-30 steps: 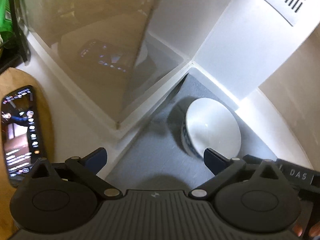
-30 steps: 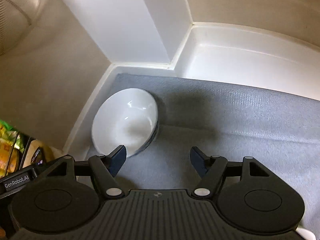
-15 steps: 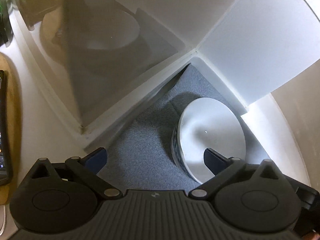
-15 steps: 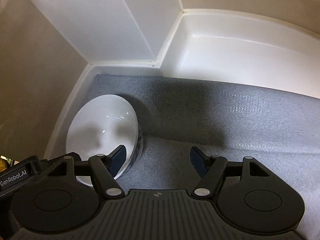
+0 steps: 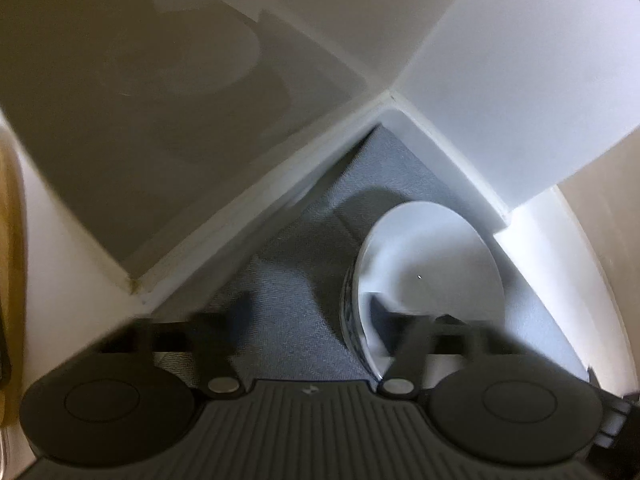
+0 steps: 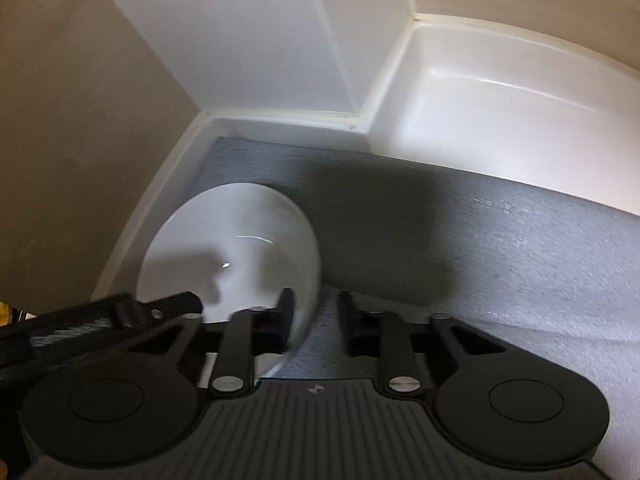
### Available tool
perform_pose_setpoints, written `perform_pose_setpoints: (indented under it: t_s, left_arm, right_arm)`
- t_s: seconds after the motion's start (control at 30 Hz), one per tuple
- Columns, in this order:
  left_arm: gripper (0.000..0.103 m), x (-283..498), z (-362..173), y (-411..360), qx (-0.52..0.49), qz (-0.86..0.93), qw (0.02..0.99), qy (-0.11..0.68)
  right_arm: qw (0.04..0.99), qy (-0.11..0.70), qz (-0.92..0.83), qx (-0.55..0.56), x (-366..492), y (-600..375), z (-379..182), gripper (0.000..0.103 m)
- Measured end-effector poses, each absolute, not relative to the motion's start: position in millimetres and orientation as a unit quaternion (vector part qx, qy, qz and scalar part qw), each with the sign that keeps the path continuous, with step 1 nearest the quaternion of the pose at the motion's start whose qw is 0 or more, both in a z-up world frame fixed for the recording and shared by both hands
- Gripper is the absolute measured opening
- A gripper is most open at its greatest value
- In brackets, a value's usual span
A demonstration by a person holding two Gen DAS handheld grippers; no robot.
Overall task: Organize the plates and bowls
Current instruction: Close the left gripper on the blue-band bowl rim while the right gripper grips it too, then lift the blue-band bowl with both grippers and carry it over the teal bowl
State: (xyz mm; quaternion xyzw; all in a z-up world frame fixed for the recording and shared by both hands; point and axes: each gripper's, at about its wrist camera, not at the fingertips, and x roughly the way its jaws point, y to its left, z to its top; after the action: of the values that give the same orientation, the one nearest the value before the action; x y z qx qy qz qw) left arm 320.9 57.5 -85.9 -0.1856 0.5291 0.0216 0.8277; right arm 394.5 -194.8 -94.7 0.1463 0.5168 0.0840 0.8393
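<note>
A white bowl [image 5: 436, 264] with a dark patterned outside sits on a grey mat [image 5: 288, 304] in the corner of a white cabinet. My left gripper [image 5: 308, 312] straddles the bowl's left rim, one finger inside and one outside, with a gap still between them. In the right wrist view the bowl [image 6: 240, 240] is at lower left. My right gripper [image 6: 314, 312] straddles its right rim with the jaws narrowed and a small gap left. The fingers are blurred in both views.
White cabinet walls [image 6: 260, 40] close in behind and to the left of the bowl. A white raised ledge [image 6: 500, 112] runs along the back right. The grey mat [image 6: 480, 248] stretches to the right. A glass door panel [image 5: 140, 100] stands at the left.
Both grippers have moved forward onto the bowl's rim and narrowed their jaws from wide open. The phone and board at the left have slipped out of view.
</note>
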Motion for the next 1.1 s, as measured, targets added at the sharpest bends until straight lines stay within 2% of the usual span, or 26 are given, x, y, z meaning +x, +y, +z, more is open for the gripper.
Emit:
perform_pose_setpoints:
  t_s: [0.07,0.13,0.43,1.1]
  left_arm:
    - [0.026,321.0,-86.0,58.5,-0.203,0.007,0.822,0.532]
    - [0.013,320.2,-83.8,54.3,-0.204,-0.012,0.821,0.533]
    - [0.012,310.3,-70.8,48.9,-0.183,-0.018,0.832,0.524]
    - [0.012,251.8,-6.7,62.7,-0.192,-0.044,0.864,0.463]
  right_arm:
    - [0.842,0.514,0.087,0.140,394.2,-190.1,-93.6,0.015]
    - [0.846,0.511,0.086,0.129,394.3,-186.8,-93.0,0.013]
    - [0.847,0.509,0.082,0.127,388.2,-184.6,-82.7,0.013]
    - [0.886,0.443,0.091,0.099,326.5,-168.1,-13.8,0.014]
